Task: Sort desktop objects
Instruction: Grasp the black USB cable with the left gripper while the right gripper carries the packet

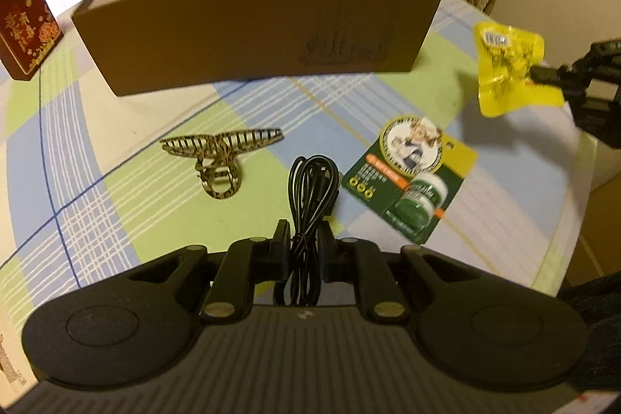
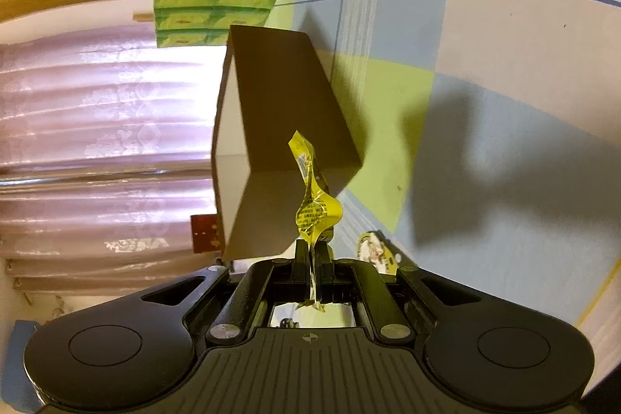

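A: Plaid tablecloth [image 1: 116, 204], blue, green and cream checks; pink curtain behind. Open cardboard box [image 1: 256, 37] at centre, pale inside, seemingly the sorting bin.

B: Left gripper [image 1: 304, 239]?

A: Clamped on a bundled black cable [image 1: 312, 189], thin, glossy loops dangling above the cloth. Held low on the bundle, likely to keep the coil together.

B: Right gripper [image 2: 311, 251]?

A: Pinched tight on the edge of a yellow sachet [image 2: 314, 204], crinkled foil, twisted, held in the air near the box's corner.

B: Unsorted?

A: Leopard-print hair claw [image 1: 221, 158], hard plastic, and a green blister card [image 1: 411, 177] lying flat on the cloth.
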A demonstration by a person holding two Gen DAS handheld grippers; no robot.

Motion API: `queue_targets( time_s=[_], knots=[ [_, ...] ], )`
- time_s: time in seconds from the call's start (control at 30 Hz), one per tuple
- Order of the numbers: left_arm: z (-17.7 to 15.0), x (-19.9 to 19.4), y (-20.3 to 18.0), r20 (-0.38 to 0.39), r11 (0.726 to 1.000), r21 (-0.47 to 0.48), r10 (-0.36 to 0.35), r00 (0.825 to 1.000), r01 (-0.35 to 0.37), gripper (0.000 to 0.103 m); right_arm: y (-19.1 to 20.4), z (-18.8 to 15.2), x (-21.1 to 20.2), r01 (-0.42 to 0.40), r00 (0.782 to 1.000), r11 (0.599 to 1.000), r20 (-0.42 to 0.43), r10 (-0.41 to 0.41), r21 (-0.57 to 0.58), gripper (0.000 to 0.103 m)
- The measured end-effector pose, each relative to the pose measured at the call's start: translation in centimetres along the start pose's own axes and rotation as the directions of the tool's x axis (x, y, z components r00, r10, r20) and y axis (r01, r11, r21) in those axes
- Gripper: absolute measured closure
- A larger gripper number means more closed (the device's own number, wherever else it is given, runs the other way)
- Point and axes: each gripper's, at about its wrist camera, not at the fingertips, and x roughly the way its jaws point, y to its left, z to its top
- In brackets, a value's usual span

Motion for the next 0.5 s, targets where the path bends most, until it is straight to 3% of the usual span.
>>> queue_targets(
  time_s=[0.27, 0.5],
  knots=[
    [1.4, -3.3, 0.1, 0.068, 1.000, 0.001, -0.009, 0.998, 0.009, 0.092, 2.2, 0.8, -1.8, -0.065, 0.998, 0.998, 0.002, 0.065, -0.010, 0.103],
    [4.4, -5.1, 0.6, 0.128, 1.000, 0.027, -0.013, 0.992, 0.010, 0.092, 5.8, 3.1, -1.5, -0.081, 0.997, 0.990, -0.007, 0.081, -0.114, 0.103]
  ],
)
